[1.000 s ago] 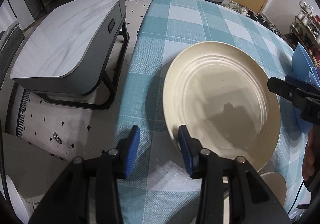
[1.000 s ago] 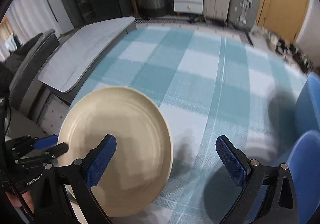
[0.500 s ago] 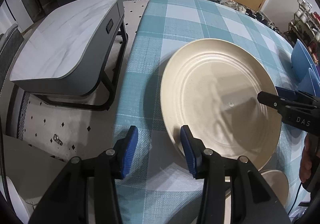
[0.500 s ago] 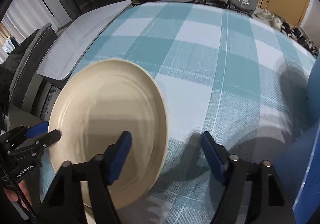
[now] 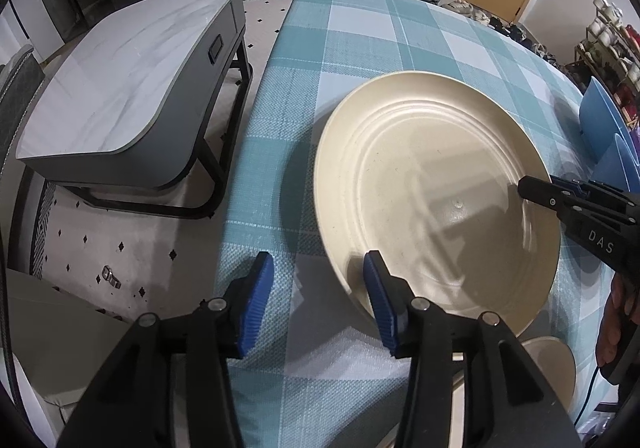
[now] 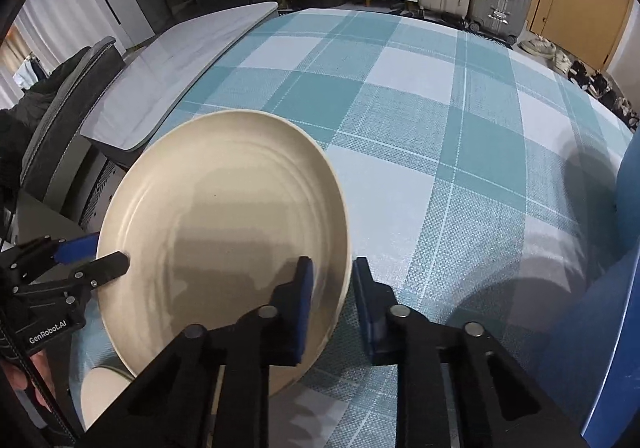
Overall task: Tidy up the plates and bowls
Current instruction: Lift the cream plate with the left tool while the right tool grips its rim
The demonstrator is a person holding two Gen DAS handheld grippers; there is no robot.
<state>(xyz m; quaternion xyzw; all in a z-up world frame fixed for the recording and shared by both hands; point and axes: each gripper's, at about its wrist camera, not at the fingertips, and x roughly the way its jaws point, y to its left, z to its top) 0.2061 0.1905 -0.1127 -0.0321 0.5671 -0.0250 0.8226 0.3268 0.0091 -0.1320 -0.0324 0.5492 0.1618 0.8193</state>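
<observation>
A large cream plate (image 5: 436,188) is held tilted above the blue checked tablecloth (image 5: 360,32). My left gripper (image 5: 318,304) is open; the plate's near rim sits by its right finger, with a wide gap between the jaws. My right gripper (image 6: 330,300) has closed its jaws on the plate's right rim (image 6: 224,232). The right gripper also shows at the plate's far edge in the left wrist view (image 5: 536,188). A smaller cream dish (image 5: 556,368) lies under the plate near the table's front edge.
Blue plates (image 5: 604,128) stand upright at the right of the table and fill the right edge of the right wrist view (image 6: 624,288). A grey side table (image 5: 120,96) stands to the left beyond the table's edge. Drawers and suitcases line the far wall.
My right gripper has moved in and narrowed from wide open to clamped on the plate's rim. The left gripper's jaws stay apart, and the plate has tilted a little.
</observation>
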